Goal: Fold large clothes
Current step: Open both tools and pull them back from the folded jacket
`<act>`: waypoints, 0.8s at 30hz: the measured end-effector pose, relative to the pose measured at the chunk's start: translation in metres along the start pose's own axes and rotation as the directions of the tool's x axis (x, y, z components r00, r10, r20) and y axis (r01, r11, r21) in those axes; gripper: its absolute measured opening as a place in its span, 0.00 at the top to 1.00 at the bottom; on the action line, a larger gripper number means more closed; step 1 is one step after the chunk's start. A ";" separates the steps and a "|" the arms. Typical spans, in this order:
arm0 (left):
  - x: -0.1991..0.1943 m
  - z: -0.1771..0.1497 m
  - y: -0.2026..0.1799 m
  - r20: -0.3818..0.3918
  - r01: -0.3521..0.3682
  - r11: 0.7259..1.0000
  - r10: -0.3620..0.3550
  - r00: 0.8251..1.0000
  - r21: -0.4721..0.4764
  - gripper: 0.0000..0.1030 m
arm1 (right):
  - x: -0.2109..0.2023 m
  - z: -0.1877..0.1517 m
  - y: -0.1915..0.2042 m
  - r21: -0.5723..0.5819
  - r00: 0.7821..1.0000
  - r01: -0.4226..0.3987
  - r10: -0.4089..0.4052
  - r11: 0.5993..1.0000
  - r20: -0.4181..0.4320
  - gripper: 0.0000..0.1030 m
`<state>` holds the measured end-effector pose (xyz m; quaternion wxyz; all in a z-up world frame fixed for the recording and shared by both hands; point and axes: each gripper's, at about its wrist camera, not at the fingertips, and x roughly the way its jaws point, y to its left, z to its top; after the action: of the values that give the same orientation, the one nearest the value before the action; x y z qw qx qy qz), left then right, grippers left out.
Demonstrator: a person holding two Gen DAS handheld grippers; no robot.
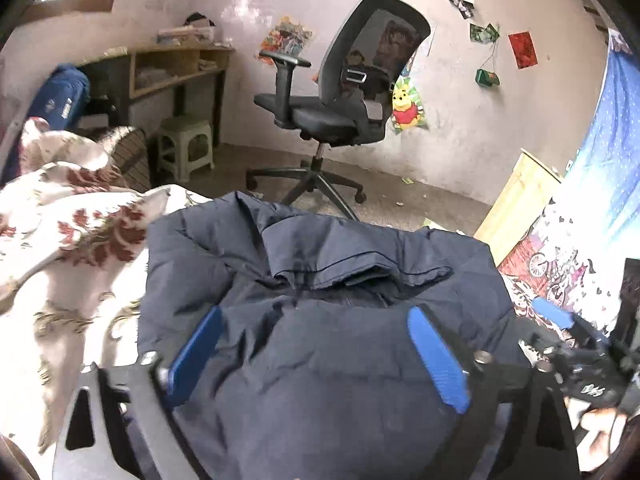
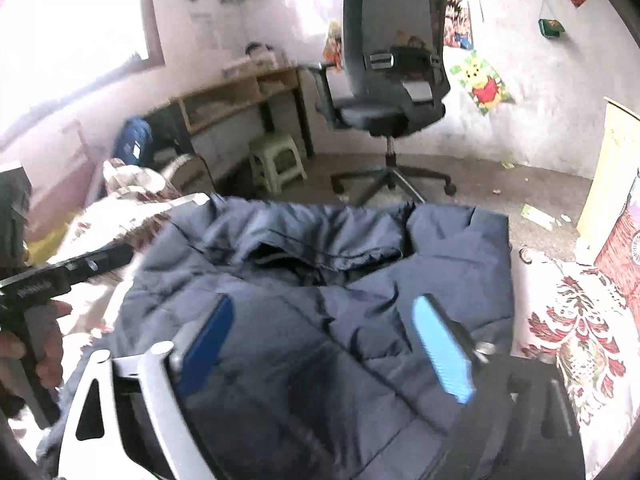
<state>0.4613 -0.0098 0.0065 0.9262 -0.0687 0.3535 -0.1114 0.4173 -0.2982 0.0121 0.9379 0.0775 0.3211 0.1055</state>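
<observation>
We see only the upper part of the navy padded jacket; its lower part is cut off by the bottom of both wrist views and partly covered by the tool frames. The right wrist view is blurred, so the fabric's seams and the floor litter there are hard to make out. The jacket lies folded on the bed, over a floral bedspread, with its collar toward the office chair.

Our left tongs stand wide apart above the jacket, blue fingers clear of the cloth, holding nothing. Our right tongs are likewise spread wide over the jacket and hold nothing. At the left edge of the right wrist view, a hand grips the other tool's handle.
</observation>
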 end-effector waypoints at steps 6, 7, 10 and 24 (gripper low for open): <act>-0.062 -0.016 -0.017 0.100 -0.061 0.996 0.054 0.994 0.071 0.00 | -0.064 -0.001 0.017 -0.036 0.995 0.005 -0.001 0.999 0.098 0.02; -0.074 -0.020 -0.020 0.118 -0.071 0.994 0.060 0.991 0.084 0.00 | -0.074 -0.002 0.023 -0.043 0.994 0.007 -0.002 0.999 0.113 0.02; -0.102 -0.028 -0.030 0.161 -0.108 0.988 0.090 0.983 0.111 0.00 | -0.100 -0.007 0.031 -0.049 0.991 -0.002 0.009 0.999 0.135 0.02; -0.219 -0.081 -0.064 0.284 -0.152 0.979 0.108 0.953 0.139 0.00 | -0.206 -0.058 0.049 -0.104 0.986 -0.027 0.044 0.994 0.164 0.01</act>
<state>0.2379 -0.0194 0.0995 0.9742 0.0141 0.2150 -0.0672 0.2150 -0.2975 0.0978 0.9621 0.0441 0.2347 0.1317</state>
